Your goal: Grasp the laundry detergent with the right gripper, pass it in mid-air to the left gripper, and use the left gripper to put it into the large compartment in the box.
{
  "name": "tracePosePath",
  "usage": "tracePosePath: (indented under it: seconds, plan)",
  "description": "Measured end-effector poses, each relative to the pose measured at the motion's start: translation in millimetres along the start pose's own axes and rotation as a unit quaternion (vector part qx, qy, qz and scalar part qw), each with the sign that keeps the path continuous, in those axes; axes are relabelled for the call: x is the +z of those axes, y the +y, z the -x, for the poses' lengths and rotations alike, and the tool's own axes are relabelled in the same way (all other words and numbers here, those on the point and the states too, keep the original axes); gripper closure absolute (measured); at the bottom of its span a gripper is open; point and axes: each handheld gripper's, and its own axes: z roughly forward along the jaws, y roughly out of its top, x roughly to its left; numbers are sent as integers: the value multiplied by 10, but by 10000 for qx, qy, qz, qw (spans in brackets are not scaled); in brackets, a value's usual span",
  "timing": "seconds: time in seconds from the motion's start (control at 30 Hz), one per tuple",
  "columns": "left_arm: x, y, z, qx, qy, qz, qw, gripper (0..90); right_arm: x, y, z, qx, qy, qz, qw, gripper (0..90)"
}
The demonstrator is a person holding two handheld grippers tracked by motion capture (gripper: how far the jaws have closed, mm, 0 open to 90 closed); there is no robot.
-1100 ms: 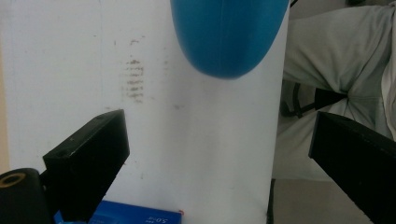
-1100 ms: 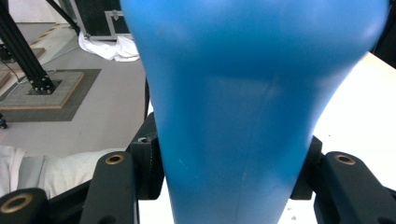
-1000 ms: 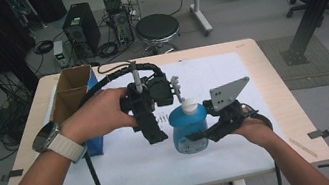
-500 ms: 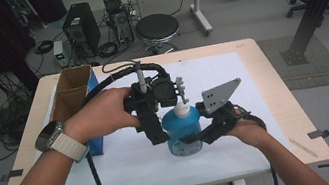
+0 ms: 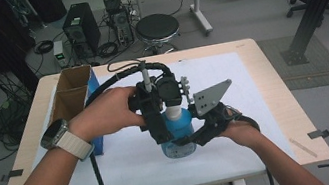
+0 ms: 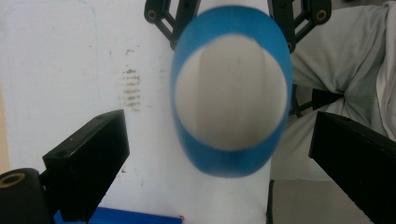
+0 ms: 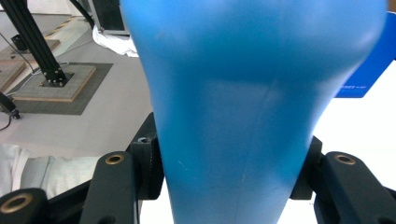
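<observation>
Right gripper (image 5: 188, 141) has its fingers clamped on the blue bottle (image 5: 176, 131), mid-worktop near the front edge. Left gripper (image 5: 160, 123) hovers over the pump, fingers spread. Next: probably squeeze that top.

The bottle (image 5: 175, 133) is bright blue with a white neck and a pale label. Both grippers, left gripper (image 5: 157, 124) and right gripper (image 5: 195, 138), are black, with brass-coloured pins. The worktop (image 5: 275, 99) is light wood under a white sheet (image 5: 232, 86). The open box (image 5: 71, 95) is brown cardboard with a blue side.
</observation>
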Motion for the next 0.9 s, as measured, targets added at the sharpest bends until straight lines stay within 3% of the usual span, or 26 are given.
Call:
tracePosePath:
  seconds: [0.6,0.9]
  plan:
    - [101,43,-14,-12,-14,-60,10000,58,60,46,3,20,-23,-23,10000,445]
    - [168,55,-17,10,-44,-80,10000,101,57,58,6,-8,-55,-30,10000,445]
